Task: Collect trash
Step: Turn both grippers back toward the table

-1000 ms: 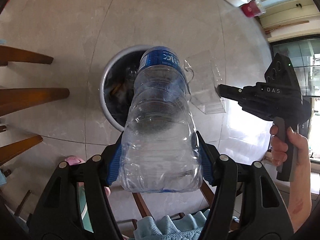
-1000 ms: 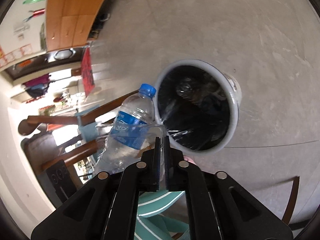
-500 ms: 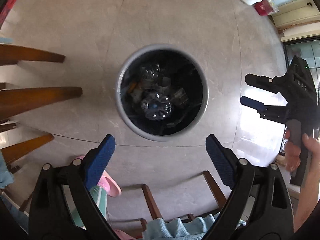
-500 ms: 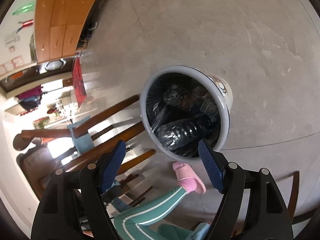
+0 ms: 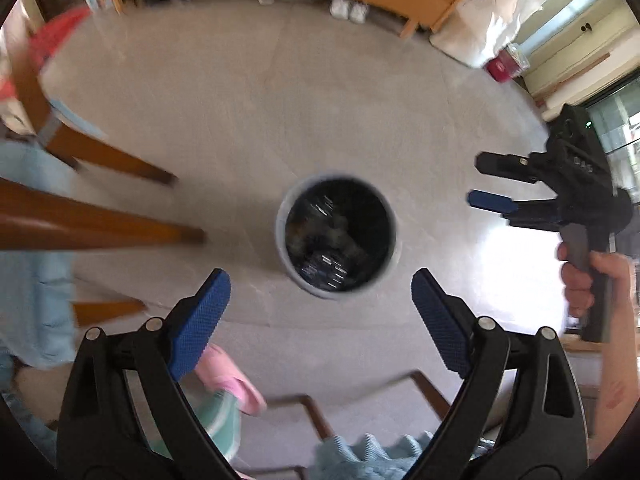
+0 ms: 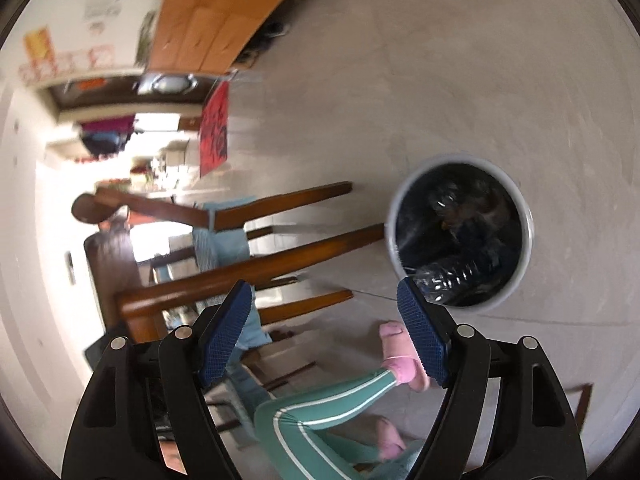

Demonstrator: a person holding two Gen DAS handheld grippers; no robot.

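Both claws stood wide and empty: left gripper (image 5: 320,308) above the grey trash bin (image 5: 337,236) on the floor, right gripper (image 6: 324,332) off beside it. A crushed plastic bottle (image 6: 448,276) lay inside the bin, likely just dropped; hands looked free for more trash.

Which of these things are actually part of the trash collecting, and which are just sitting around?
Part of the job:
- trash bin
- plastic bottle lying inside it
- left gripper, open, empty
- right gripper, open, empty

Just lying about:
- wooden chair legs
- white shoes
- pink slipper
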